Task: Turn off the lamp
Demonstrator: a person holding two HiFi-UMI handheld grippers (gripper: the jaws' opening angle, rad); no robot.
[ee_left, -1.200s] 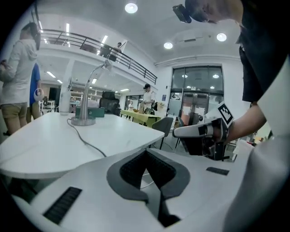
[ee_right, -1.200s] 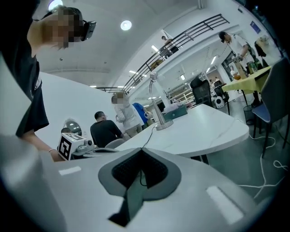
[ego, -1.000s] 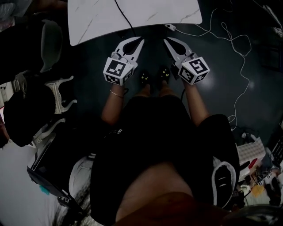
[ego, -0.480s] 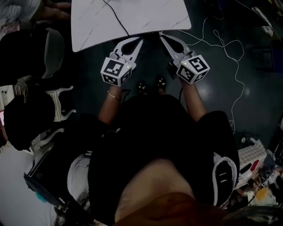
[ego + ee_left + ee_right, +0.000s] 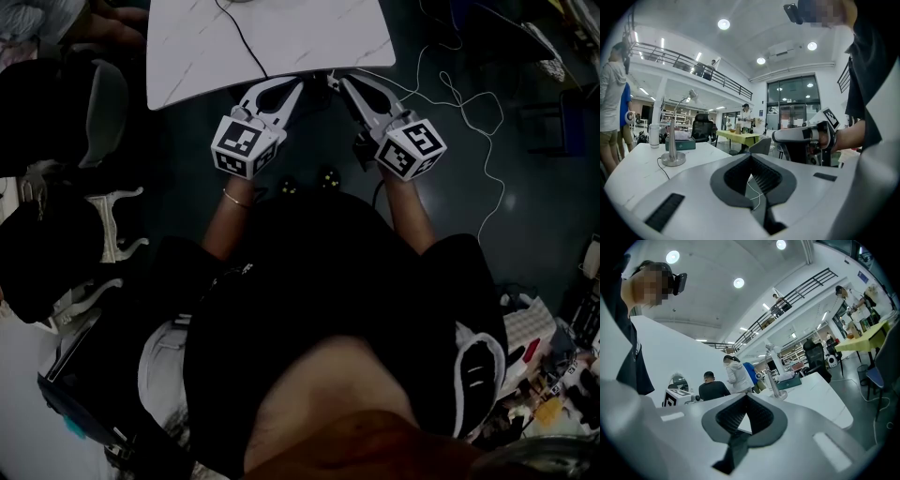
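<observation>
Head view: white table (image 5: 281, 37) at the top edge, with a black cord (image 5: 246, 42) running across it to the far side; the lamp itself is cut off here. The left gripper (image 5: 295, 89) and right gripper (image 5: 339, 81) are level with the near table edge, tips angled toward each other. Left gripper view: jaws clenched tip to tip, nothing between them. The lamp (image 5: 675, 136) stands on the table ahead and well to the left of the jaw line, stem upright on a round base, neck curving to a tilted head. Right gripper view: jaws clenched, empty; the lamp stands ahead, just right of the tips. Judgement: the left gripper looks slightly nearer and the right points more directly at the lamp. Switch position cannot be told.
</observation>
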